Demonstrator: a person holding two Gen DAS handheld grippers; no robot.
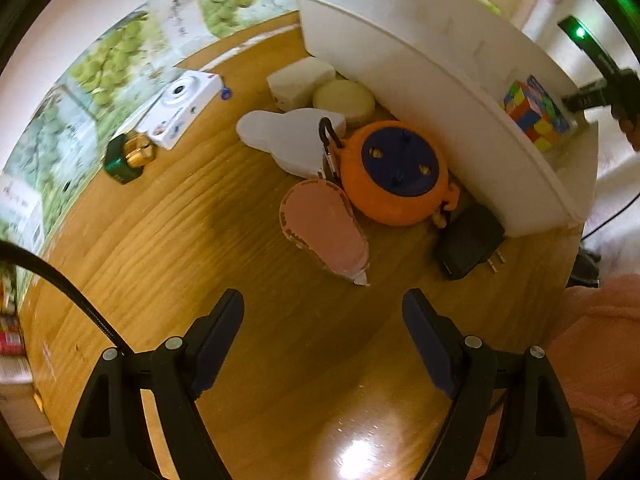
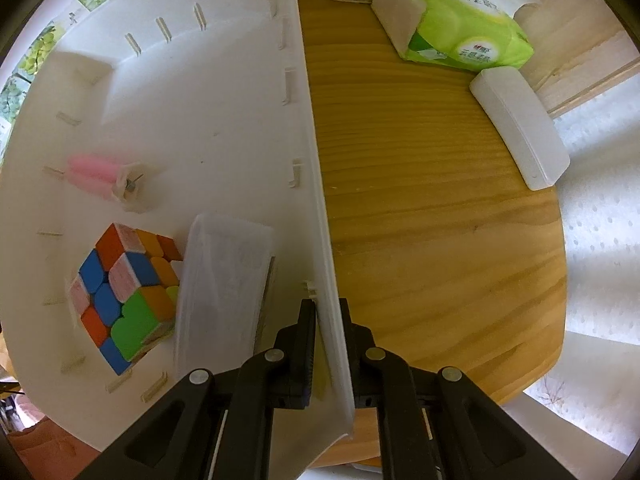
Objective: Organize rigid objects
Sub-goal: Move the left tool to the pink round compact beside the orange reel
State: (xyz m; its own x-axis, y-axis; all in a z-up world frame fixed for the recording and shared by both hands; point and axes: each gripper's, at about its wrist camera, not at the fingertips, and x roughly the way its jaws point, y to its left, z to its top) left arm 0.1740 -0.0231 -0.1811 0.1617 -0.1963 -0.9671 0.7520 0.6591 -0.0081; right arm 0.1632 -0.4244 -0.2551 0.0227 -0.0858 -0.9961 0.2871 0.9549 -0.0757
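My left gripper (image 1: 324, 304) hangs open above the wooden table, pointing down, with nothing between its fingers. Just ahead of its tips lies a pink correction-tape dispenser (image 1: 324, 232). Beyond that sit an orange round reel with a blue centre (image 1: 394, 172), a white rabbit-shaped piece (image 1: 288, 136) with a carabiner (image 1: 330, 140), and a black plug adapter (image 1: 468, 242). My right gripper (image 2: 326, 308) is shut on the wall of the white bin (image 2: 312, 160). Inside the bin are a colour cube (image 2: 124, 292), a pink item (image 2: 96, 172) and a translucent box (image 2: 224, 280).
A white block (image 1: 300, 82) and a cream disc (image 1: 344, 100) lie against the bin (image 1: 440, 92). A camera box (image 1: 182, 108) and a green-and-gold bottle (image 1: 128, 156) sit at the left. A green tissue pack (image 2: 460, 20) and a white case (image 2: 520, 128) lie right of the bin.
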